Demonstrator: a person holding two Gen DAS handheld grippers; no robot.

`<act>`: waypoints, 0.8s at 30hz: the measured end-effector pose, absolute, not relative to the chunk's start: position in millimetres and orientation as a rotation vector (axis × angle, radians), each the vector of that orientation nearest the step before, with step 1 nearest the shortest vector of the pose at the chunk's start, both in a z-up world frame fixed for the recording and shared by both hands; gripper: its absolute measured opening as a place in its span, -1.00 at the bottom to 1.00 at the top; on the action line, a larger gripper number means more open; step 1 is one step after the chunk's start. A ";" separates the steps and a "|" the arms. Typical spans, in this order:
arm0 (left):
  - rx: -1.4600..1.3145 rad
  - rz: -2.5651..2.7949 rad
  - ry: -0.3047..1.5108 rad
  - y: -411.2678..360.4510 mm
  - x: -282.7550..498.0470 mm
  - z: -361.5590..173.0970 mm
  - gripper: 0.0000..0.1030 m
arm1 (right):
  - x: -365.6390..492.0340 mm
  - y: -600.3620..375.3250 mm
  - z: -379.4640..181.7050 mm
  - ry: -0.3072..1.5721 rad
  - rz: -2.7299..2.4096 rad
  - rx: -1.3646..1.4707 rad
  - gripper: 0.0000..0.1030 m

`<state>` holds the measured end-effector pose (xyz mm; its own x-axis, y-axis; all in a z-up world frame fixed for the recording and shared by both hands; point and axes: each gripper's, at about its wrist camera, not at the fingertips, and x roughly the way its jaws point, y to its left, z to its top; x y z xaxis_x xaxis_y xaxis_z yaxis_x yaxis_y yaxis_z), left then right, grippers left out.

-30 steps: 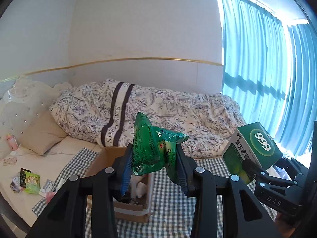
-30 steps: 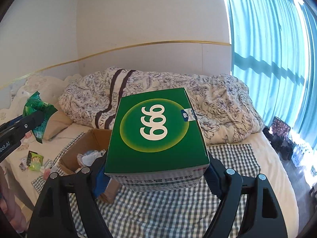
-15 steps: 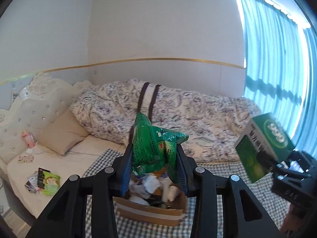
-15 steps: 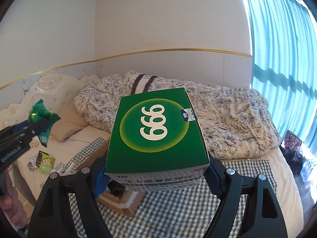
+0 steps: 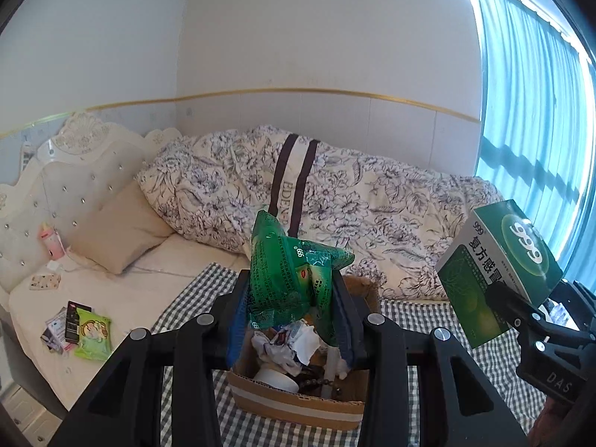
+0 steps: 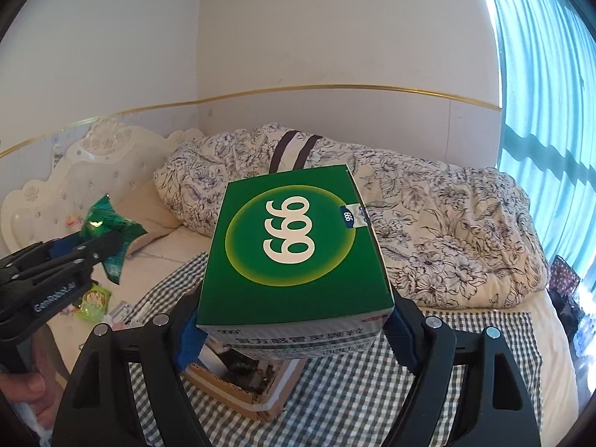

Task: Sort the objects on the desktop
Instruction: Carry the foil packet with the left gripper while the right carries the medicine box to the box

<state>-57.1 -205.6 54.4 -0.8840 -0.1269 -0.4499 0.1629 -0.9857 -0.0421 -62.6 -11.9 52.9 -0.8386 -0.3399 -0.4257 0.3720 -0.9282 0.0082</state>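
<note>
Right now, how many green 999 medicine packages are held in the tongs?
2: a green 999 sachet bag in the left tongs, a green 999 box in the right tongs.

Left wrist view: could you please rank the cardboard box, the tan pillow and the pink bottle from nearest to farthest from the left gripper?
1. Cardboard box, just below the left gripper.
2. Tan pillow, left, on the bed.
3. Pink bottle, far left, by the headboard.

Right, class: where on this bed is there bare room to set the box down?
Free: checked cloth right of the carton, below the quilt; the sheet between pillow and cloth. Crowded: the carton and the packets at the sheet's left edge.
</note>
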 end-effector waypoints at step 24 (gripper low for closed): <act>1.271 -2.810 0.116 -230.8 -168.4 -70.4 -0.22 | -149.7 -73.7 -39.3 0.208 -2.578 0.847 0.54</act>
<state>-168.4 -230.8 -70.4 -0.6595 -0.0195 -0.7514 0.0816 -0.9956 -0.0457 -149.7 -73.7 -39.3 -0.7280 -0.3406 -0.5950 0.4316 -0.9020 -0.0118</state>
